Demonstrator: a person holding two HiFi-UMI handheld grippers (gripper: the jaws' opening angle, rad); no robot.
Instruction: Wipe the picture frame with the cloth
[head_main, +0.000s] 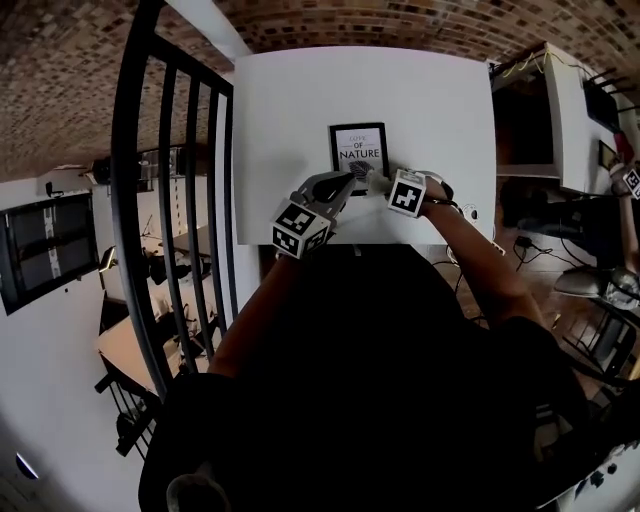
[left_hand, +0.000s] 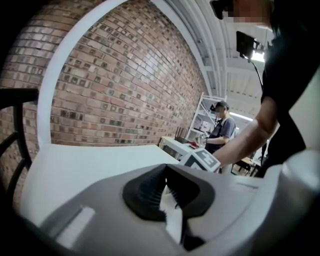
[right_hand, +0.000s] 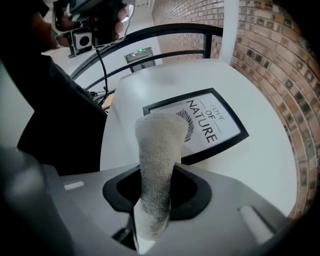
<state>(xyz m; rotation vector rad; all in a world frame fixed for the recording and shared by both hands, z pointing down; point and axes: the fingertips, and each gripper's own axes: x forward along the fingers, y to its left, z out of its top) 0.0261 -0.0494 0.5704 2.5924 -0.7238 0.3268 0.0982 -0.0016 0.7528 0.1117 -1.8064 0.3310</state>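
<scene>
A black picture frame (head_main: 358, 148) with a "LOVE OF NATURE" print lies flat on the white table (head_main: 290, 120), near its front edge. My right gripper (head_main: 388, 185) is shut on a rolled grey-white cloth (right_hand: 157, 165). In the right gripper view the cloth juts out of the jaws (right_hand: 155, 195), and its tip hangs over a near corner of the frame (right_hand: 210, 125). My left gripper (head_main: 340, 188) rests at the frame's near-left corner. Its ribbed pads (left_hand: 150, 192) meet, with nothing seen held. The frame is hidden in the left gripper view.
A black metal railing (head_main: 170, 200) runs along the table's left side. A brick wall (left_hand: 125, 75) stands behind the table. A desk with equipment (head_main: 570, 110) is to the right, and a person (left_hand: 222, 125) stands by shelving in the distance.
</scene>
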